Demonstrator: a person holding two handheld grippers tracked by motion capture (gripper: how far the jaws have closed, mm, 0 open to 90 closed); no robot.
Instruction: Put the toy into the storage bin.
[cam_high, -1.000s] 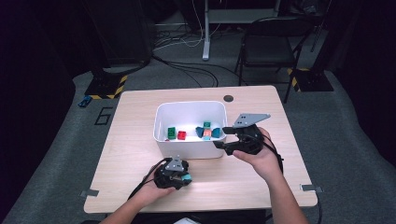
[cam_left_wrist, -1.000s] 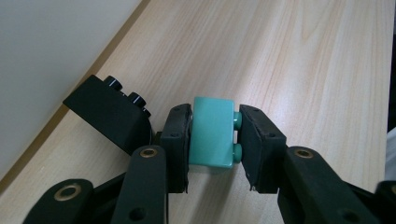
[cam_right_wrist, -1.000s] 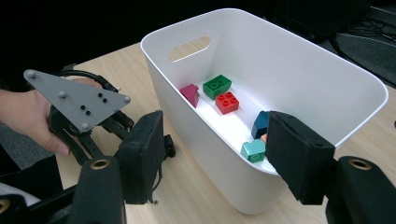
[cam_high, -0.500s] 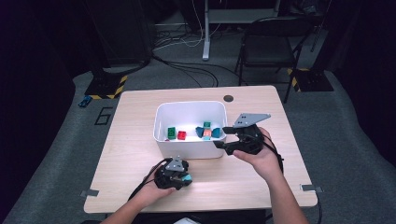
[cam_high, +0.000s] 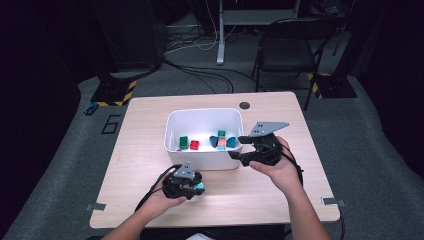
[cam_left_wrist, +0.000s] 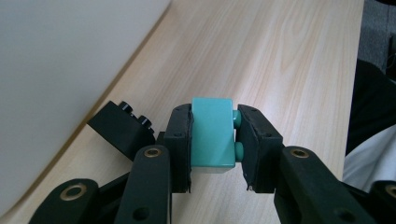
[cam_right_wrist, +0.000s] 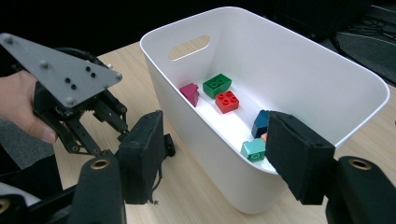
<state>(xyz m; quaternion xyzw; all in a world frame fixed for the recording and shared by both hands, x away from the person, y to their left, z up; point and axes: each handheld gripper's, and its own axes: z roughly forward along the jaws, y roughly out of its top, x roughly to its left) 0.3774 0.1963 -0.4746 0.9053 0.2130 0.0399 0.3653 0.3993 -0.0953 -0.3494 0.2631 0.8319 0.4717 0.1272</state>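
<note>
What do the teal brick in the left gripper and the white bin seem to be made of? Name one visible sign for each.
Teal brick: probably moulded plastic, smooth with a soft sheen; it has crisp edges and round studs. White bin: likely plastic too, glossy; its thin wall has rounded corners and a cut-out handle slot.

Left tongs (cam_left_wrist: 213, 140) clamped tight, low; right tongs (cam_right_wrist: 224, 154) gaping, apparently level, both hand-held.

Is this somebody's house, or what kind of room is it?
Probably a lab or workshop for recording, not a home. A plain wooden table stands on grey carpet with black-and-yellow tape marking the floor, loose cables trail behind it, and a black folding chair waits in the dark background.
</note>
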